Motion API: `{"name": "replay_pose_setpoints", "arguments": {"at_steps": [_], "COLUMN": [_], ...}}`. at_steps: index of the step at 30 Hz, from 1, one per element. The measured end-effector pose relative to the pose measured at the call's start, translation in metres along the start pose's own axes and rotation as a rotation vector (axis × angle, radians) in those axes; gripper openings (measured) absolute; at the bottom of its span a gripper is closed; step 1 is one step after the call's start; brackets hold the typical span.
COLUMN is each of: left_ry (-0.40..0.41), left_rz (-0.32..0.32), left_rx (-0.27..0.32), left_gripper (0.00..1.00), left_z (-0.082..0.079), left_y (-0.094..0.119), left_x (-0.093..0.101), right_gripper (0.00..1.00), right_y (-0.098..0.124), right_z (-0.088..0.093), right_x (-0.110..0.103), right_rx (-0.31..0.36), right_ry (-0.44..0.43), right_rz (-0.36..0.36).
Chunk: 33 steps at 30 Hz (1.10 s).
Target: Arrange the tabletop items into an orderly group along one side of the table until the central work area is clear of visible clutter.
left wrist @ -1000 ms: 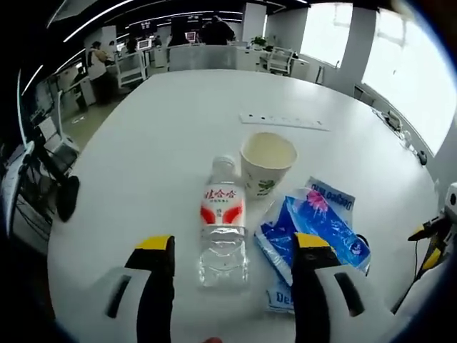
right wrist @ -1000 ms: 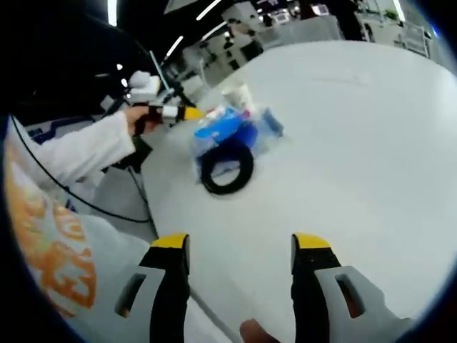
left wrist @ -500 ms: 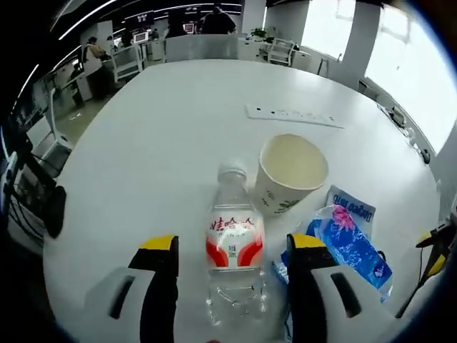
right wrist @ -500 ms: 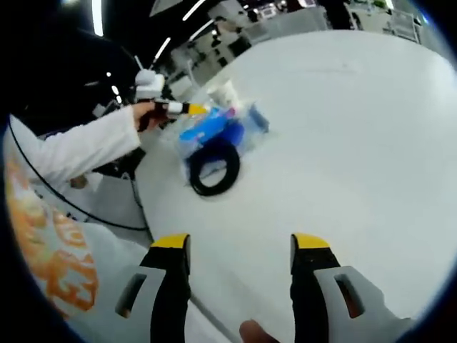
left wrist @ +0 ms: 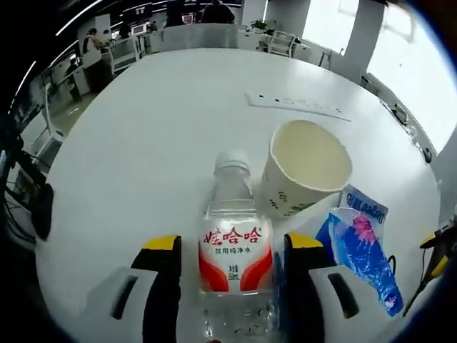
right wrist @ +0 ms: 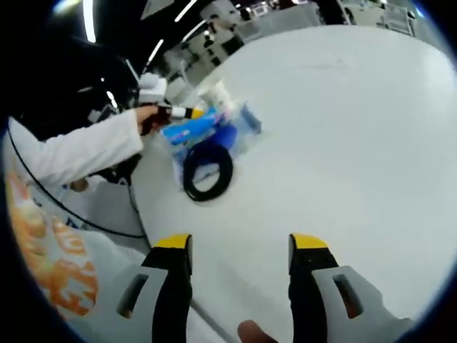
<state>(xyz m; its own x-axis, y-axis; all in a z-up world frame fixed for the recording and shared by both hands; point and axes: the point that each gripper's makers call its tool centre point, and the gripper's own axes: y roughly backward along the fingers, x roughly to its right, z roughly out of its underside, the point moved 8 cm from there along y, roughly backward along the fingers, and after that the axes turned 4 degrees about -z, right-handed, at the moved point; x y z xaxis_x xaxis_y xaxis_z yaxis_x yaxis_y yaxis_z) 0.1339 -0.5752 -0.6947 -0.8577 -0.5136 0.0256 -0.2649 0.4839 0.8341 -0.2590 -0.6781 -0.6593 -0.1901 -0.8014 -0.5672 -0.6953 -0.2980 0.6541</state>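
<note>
A clear water bottle (left wrist: 232, 250) with a red and white label lies on the white table (left wrist: 143, 143), its cap pointing away. My left gripper (left wrist: 232, 286) is open, one jaw on each side of the bottle's body with small gaps. A paper cup (left wrist: 307, 168) stands just right of the bottle's neck. A blue plastic packet (left wrist: 360, 246) lies to the right. In the right gripper view my right gripper (right wrist: 239, 271) is open over bare table. Farther off are a black cable coil (right wrist: 207, 173), the blue packet (right wrist: 196, 132) and the left gripper (right wrist: 182, 112) in a white-sleeved hand.
A white power strip (left wrist: 296, 106) lies farther back on the table. Office desks, chairs and people stand beyond the far edge. A white sleeve (right wrist: 78, 153) and an orange-printed bag (right wrist: 50, 264) sit at the table's left edge in the right gripper view.
The left gripper has moved forward over the bottle, so the bottle now sits between its jaws and looms larger. The right gripper has barely moved.
</note>
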Motion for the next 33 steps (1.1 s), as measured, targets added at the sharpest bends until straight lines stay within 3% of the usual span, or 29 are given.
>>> {"name": "replay_pose_setpoints", "arguments": {"at_steps": [2,9,11,15,17,23,28,33], "left_ry": [-0.008,-0.027,-0.023,-0.001,0.012,0.004,0.135,0.137], "left_rz": [-0.004,-0.044,-0.053,-0.063,-0.074,-0.086,-0.075,-0.092], "left_rx": [-0.012,0.03,0.045,0.064,0.097,0.116,0.189,0.254], "left_gripper": [0.55,0.55,0.48,0.44,0.41,0.38,0.37,0.37], "left_z": [0.003,-0.003,-0.004,-0.002,-0.005,0.004,0.005,0.004], "left_y": [-0.003,-0.009,-0.009,-0.007,0.0,0.011,0.024,0.048], "left_x": [0.001,0.001,0.0,0.001,0.0,-0.004,-0.011,-0.017], "right_gripper": [0.52,0.52,0.52,0.52,0.52,0.52,0.52,0.52], "right_y": [0.0,-0.001,0.0,0.004,0.005,0.009,0.01,0.009], "right_z": [0.0,0.0,0.0,-0.002,-0.002,-0.001,-0.002,-0.002], "right_x": [0.001,0.001,0.001,0.002,0.004,0.004,0.001,-0.002], "right_rx": [0.0,-0.003,0.001,0.025,0.031,0.045,0.054,0.059], "right_ry": [-0.002,-0.003,0.0,0.0,-0.004,-0.008,0.008,0.02], "right_rz": [0.004,0.004,0.007,0.014,0.019,0.03,0.029,0.026]}}
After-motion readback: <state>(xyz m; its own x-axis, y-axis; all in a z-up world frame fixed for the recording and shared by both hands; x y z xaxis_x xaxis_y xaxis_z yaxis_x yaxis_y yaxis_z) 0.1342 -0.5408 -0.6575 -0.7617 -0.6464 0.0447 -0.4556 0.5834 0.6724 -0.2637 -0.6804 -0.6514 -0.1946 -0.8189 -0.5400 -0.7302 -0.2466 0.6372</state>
